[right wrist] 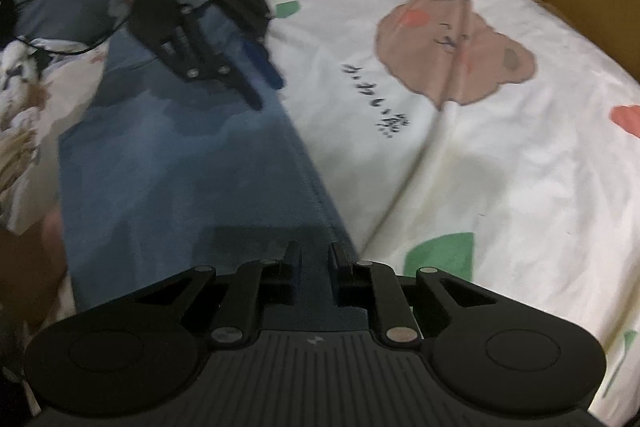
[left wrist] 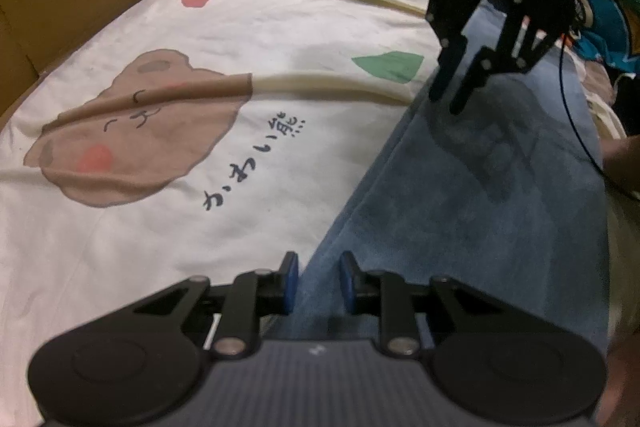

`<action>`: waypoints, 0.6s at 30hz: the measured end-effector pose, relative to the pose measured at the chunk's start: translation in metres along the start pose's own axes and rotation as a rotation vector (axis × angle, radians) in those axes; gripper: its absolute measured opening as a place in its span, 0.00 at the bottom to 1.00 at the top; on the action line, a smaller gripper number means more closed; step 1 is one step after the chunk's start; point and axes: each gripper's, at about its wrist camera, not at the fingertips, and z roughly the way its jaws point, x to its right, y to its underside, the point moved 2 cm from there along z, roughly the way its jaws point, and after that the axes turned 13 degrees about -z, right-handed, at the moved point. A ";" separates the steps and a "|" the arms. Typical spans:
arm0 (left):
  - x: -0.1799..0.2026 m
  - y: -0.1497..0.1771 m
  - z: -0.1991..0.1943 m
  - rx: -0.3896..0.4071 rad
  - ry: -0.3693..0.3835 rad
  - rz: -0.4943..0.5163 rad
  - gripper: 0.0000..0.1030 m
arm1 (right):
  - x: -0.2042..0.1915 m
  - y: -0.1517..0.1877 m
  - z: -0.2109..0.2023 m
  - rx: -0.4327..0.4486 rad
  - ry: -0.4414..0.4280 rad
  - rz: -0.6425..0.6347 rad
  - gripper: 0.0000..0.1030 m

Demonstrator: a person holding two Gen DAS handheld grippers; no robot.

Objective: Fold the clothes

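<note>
Blue cloth [left wrist: 460, 195] lies flat on bed sheet [left wrist: 240, 27], beside bear print [left wrist: 132, 131]. Left gripper [left wrist: 318, 281]: fingers part open over the cloth's near edge, holding nothing. Right gripper [right wrist: 314, 263]: fingers part open at the opposite end, empty, cloth beneath.

Each camera sits just behind its own tongs, looking forward and down, close over the bed. The left view looks along the blue cloth [left wrist: 460, 207] toward the right tongs [left wrist: 452, 99]; the right view faces back toward the left tongs [right wrist: 266, 93]. Both share the cloth and the bear sheet [left wrist: 132, 131].
</note>
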 end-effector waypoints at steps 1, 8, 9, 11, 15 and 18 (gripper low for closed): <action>0.001 0.000 0.000 -0.002 0.004 0.006 0.23 | 0.000 -0.001 0.002 -0.004 -0.003 -0.003 0.14; 0.003 -0.002 -0.001 -0.016 0.025 0.034 0.22 | 0.009 -0.006 0.009 -0.006 0.019 0.016 0.19; 0.003 -0.002 -0.001 -0.016 0.026 0.035 0.21 | 0.011 -0.006 0.008 -0.003 0.026 0.020 0.19; 0.002 -0.001 -0.002 -0.018 0.029 0.036 0.20 | 0.016 -0.005 0.007 -0.009 0.027 0.029 0.20; 0.002 -0.001 -0.005 -0.021 0.034 0.038 0.15 | 0.016 -0.004 0.009 -0.018 -0.001 0.008 0.20; 0.001 -0.001 -0.007 -0.024 0.045 0.039 0.13 | 0.013 -0.003 0.013 -0.038 -0.023 -0.011 0.19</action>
